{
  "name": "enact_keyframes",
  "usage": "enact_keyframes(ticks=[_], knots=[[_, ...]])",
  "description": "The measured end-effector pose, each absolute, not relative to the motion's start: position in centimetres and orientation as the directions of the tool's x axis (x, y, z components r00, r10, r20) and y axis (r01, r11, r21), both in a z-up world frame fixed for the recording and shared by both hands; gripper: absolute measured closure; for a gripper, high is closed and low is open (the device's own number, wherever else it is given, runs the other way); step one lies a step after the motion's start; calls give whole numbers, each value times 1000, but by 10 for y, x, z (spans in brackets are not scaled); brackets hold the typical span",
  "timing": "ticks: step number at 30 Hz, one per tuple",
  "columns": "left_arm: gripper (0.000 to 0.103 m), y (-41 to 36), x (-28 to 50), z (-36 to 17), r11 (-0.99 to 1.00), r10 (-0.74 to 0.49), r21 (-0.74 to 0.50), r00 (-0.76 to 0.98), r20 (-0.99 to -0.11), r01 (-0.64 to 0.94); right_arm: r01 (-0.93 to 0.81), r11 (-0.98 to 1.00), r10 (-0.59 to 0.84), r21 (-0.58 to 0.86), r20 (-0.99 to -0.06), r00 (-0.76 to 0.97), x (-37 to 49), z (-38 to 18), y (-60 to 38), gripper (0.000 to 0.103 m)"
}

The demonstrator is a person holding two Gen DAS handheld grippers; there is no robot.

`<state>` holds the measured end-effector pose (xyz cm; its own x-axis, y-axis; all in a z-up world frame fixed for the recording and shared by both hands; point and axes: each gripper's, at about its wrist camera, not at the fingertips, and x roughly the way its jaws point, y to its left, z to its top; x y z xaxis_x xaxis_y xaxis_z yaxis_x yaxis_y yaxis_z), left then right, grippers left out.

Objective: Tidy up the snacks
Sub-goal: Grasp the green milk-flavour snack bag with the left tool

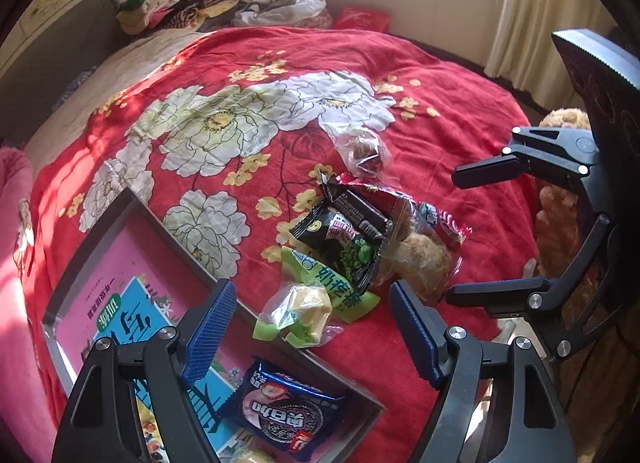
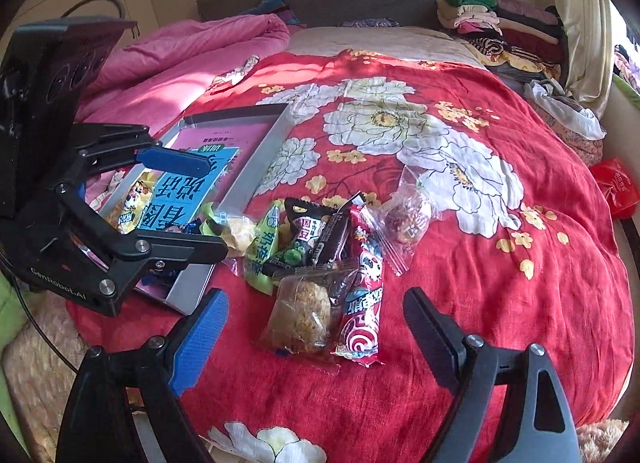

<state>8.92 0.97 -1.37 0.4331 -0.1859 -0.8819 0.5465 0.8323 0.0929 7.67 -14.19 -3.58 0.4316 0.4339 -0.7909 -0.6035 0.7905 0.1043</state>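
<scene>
The right tool [image 2: 316, 327] hangs over a red floral blanket [image 2: 460, 295] on the bed, its two fingers spread wide with nothing between them. Just beyond its fingertips lies a pile of snacks: a clear-wrapped puffed cake [image 2: 302, 313], a red swirl packet [image 2: 362, 303] touching it, a black pea packet [image 2: 304, 241], a green packet [image 2: 262, 251] and a clear bag [image 2: 408, 215]. Left of the pile sits a grey tray [image 2: 260, 159] with a book [image 2: 192, 195] inside. The left tool [image 2: 214, 205] hovers open over the tray.
</scene>
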Motion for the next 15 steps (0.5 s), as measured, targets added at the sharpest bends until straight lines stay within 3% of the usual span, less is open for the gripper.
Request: enact_keyframes(ticks=[8,11,15], knots=[[23,0,106,-37,755,-112,133,326,-939,642,-620,781,388,75,-836,387,78,-56,-129,27],[23,-2,109,-45,742,-60,170,317,-947,648,-633,773,360,39,-849,387,77,-62,-122,28],[26,-4,110,-44,746,-80,143,300,-951,650,-637,770,356,33,-851,386,79,-66,-120,29]])
